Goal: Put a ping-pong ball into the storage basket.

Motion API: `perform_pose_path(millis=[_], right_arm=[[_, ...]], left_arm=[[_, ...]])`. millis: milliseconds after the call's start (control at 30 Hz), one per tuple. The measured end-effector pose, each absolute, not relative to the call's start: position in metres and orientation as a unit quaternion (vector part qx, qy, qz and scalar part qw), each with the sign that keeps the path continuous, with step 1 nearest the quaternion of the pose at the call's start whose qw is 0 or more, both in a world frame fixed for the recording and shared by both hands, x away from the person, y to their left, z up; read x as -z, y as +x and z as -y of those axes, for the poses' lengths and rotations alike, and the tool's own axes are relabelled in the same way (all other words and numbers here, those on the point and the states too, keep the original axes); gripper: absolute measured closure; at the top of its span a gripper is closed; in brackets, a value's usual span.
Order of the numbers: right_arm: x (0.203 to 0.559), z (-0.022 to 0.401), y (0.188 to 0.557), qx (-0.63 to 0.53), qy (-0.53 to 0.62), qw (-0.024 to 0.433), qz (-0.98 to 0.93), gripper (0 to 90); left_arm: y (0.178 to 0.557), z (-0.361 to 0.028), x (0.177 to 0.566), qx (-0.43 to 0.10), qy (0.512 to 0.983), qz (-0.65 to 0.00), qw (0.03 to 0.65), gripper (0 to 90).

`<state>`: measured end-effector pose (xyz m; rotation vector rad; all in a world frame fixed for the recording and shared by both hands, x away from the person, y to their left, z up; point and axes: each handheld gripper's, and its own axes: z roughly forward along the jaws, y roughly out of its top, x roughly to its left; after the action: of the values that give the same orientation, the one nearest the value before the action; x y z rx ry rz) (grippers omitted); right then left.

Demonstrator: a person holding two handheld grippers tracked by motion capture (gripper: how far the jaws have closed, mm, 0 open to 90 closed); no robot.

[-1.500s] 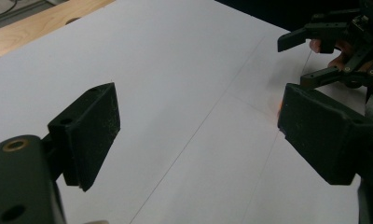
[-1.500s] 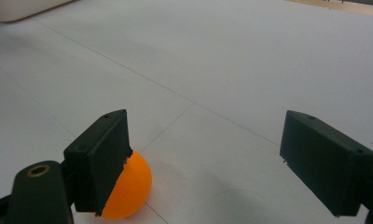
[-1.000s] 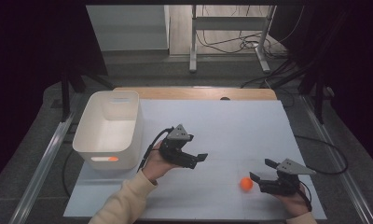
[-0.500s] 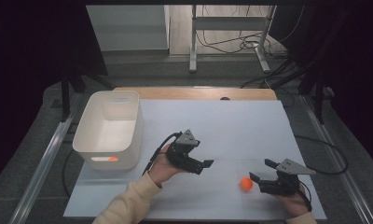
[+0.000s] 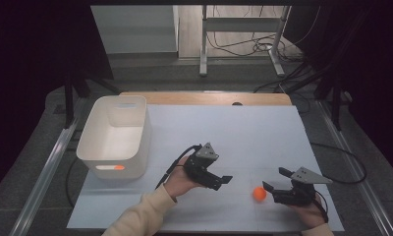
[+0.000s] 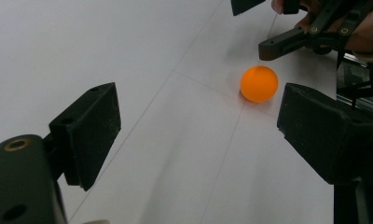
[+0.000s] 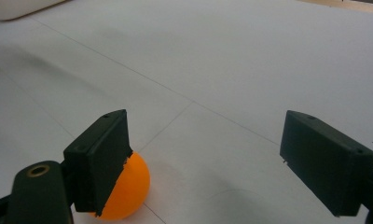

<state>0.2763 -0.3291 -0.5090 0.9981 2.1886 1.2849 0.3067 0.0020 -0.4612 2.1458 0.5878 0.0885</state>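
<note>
On the white table near its front edge, your left gripper (image 5: 223,180) jaws spread wide and empty, aimed at the orange ball (image 5: 259,193) just ahead, your right gripper (image 5: 275,179) also open, ball beside its left jaw, white bin (image 5: 117,135) well apart.

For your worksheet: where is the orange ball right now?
The orange ball lies on the white table, front right in the high view, just left of the right claw.

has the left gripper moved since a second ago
Yes. In the high view the left gripper has shifted right, away from the white bin and toward the orange ball.
</note>
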Motion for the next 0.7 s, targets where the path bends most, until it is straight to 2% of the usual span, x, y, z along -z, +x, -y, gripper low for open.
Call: perform_pose_path(millis=[700], right_arm=[[0.509,0.330,0.276,-0.461,0.361,0.205,-0.784,16.3]], left_arm=[[0.306,0.036,0.484,-0.016,0.888,-0.212,0.408,14.1]])
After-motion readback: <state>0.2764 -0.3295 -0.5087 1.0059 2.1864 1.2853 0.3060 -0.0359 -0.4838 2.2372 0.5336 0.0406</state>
